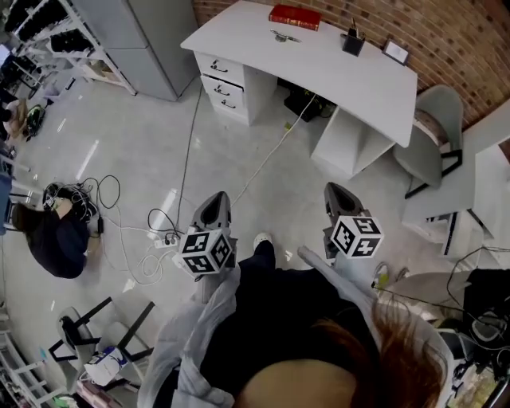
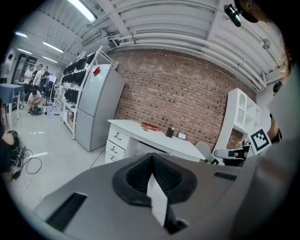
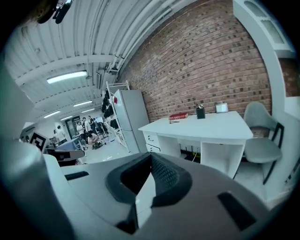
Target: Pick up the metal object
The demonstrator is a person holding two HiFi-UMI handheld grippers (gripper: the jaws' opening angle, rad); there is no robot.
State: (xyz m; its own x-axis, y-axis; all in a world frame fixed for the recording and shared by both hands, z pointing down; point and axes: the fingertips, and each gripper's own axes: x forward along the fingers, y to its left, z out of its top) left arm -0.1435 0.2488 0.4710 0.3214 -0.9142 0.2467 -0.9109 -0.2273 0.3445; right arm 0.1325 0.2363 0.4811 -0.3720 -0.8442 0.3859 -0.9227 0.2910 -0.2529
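Observation:
The metal object (image 1: 283, 36) is a small silvery piece lying on the white desk (image 1: 374, 88), just in front of a red book (image 1: 295, 16). It also shows small and far off as the metal object (image 3: 174, 122) in the right gripper view. I stand well back from the desk. My left gripper (image 1: 215, 201) and right gripper (image 1: 336, 191) are held side by side over the floor, pointing toward the desk. The left gripper (image 2: 152, 157) has its jaws together with nothing in them. The right gripper (image 3: 151, 158) is likewise shut and empty.
A black pen holder (image 1: 353, 41) and a small frame (image 1: 395, 52) stand on the desk. A grey chair (image 1: 434, 131) is at its right end, a grey cabinet (image 1: 151, 40) at its left. Cables (image 1: 187, 159) trail over the floor. A person (image 1: 56, 235) crouches at left.

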